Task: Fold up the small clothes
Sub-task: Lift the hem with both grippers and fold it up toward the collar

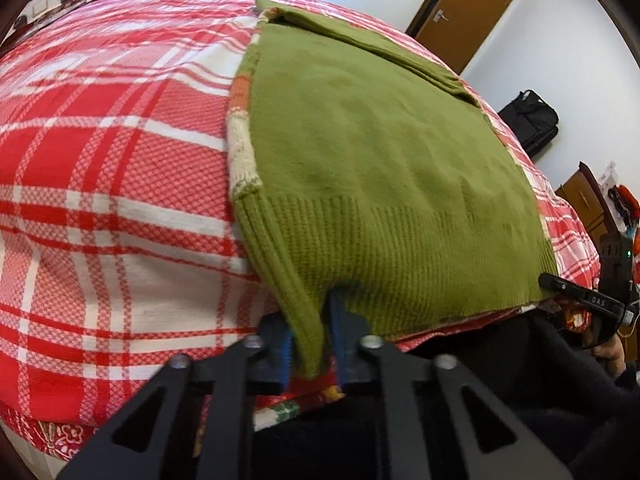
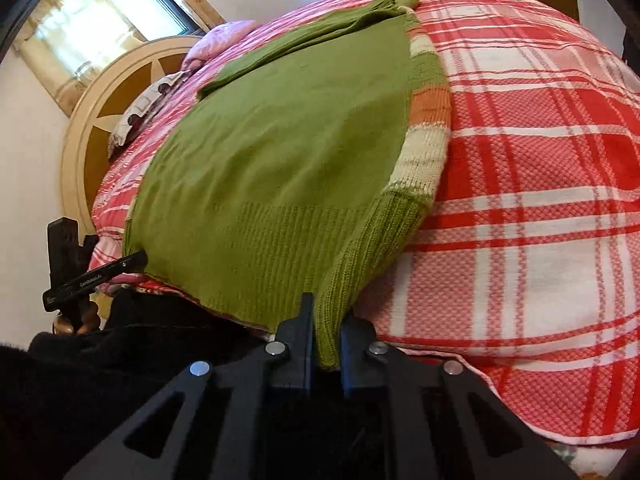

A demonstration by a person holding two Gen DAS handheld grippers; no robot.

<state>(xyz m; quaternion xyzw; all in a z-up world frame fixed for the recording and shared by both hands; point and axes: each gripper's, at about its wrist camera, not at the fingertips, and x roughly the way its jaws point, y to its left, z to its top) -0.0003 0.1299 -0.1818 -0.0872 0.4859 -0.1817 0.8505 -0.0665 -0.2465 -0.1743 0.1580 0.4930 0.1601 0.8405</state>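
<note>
Both claws are clamped on the near hem of the green sweater (image 1: 360, 160). Left claw (image 1: 310, 344) pinches a bunched fold of ribbed knit at the hem's left corner, the blue pads squeezed narrow on it; right claw (image 2: 326, 340) does the same at the right corner, black fingers tight on a gathered ridge of rib. I judge I hold these 2 corners so the bottom edge can be carried up over the body in 1 fold. The sweater lies flat on the bed (image 1: 100, 168), hem toward me, its thick ribbed band giving way to smoother, finer knit. Striped sleeves, cream and orange, are tucked under along each side. Beneath is a red and white plaid cover with a waffle texture. Farther off stand a wooden headboard (image 2: 100, 92) and a door (image 1: 468, 4).
</note>
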